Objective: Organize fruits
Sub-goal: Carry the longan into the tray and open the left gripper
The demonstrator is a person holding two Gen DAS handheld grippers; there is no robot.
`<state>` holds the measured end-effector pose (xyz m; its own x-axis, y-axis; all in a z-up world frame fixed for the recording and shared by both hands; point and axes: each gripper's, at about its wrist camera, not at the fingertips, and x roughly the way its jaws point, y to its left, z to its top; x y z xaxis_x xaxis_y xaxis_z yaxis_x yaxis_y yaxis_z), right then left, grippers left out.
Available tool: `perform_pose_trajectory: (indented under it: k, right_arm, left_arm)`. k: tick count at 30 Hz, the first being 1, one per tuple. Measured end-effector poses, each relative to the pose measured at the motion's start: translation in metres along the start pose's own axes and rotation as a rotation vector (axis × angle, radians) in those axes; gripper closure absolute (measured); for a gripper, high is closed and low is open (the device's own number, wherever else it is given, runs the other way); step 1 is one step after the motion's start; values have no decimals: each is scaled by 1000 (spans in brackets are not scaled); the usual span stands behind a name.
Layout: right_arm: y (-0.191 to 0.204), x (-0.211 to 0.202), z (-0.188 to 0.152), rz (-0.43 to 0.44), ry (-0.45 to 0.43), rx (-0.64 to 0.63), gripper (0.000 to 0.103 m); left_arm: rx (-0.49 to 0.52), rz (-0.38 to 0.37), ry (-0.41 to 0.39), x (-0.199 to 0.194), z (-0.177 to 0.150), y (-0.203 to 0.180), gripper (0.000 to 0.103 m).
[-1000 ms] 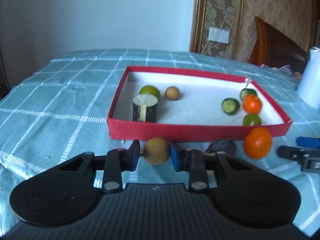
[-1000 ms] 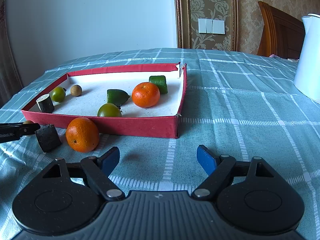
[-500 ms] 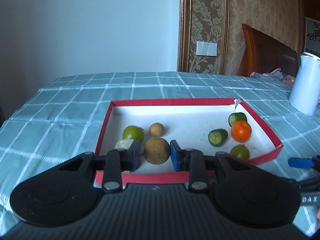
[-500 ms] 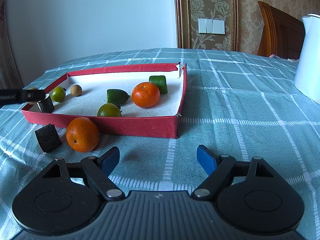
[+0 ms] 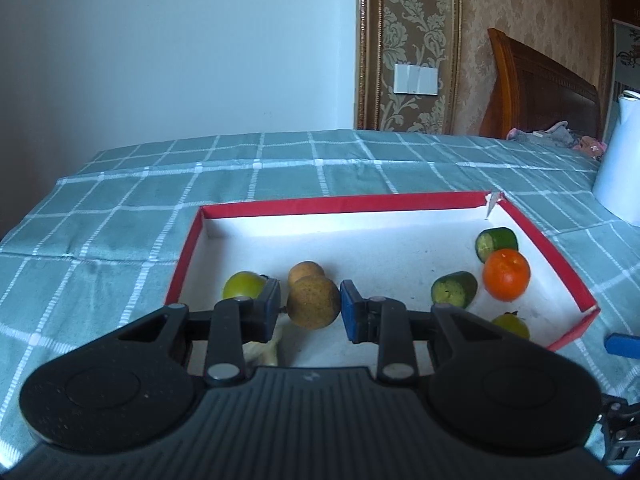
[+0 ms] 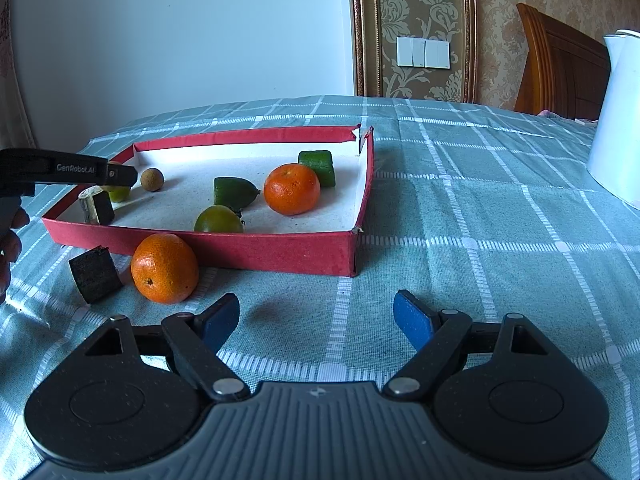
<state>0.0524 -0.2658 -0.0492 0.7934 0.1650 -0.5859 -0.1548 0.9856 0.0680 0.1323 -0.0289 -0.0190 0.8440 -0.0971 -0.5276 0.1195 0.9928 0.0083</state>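
At the left edge of the right wrist view, a person's hand (image 6: pixel 10 240) steers the left gripper (image 5: pixel 310 306) over the near-left corner of the red tray (image 6: pixel 248 246), its pads clamped on a round brown fruit (image 5: pixel 313 302). In the left wrist view that fruit hangs above the tray's white floor at lower centre, just in front of a second brown fruit (image 5: pixel 306 272) and beside a green fruit (image 5: pixel 242 285). A bark-sided cut piece (image 6: pixel 96 206) stands in the same corner. Farther right in the tray lie two cut green pieces (image 5: pixel 454 290) and an orange (image 5: pixel 506 274). Outside the tray's front wall, at lower left of the right wrist view, a dark cut chunk (image 6: pixel 95 274) and another orange (image 6: pixel 165 268) wait on the checked cloth (image 6: pixel 480 240). The right gripper (image 6: pixel 316 318) hovers over bare cloth, jaws spread wide and empty. The step in hand appears to be delivery of the brown fruit; the next move likely calls for lowering it beside its match and parting the pads gently, lest it roll.
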Motion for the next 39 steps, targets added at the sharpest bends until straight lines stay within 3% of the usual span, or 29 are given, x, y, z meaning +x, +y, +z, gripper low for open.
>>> perform_pose_trajectory:
  k: [6,11,24,26,31,39]
  right_arm:
    - [0,0,0,-2,1,-3,19]
    - [1,0,0,-4,1,-5,19]
    - [1,0,0,-6,3,-10,19]
    - [1,0,0,-6,3,-10,19]
    - [1,0,0,-6,3,-10,19]
    - [1,0,-1,-6,3,-10,18]
  left_arm:
    - [10,10,6,7,-2,0,74]
    - [-16,-23,47,18,0,0,74]
    - [12,14,46,25,-1,-8,73]
    - [6,6,44,24,-1,-6,70]
    - [18,23,32,25,-5,-9,25]
    - [27,61,-63,-10,-7,-4,24]
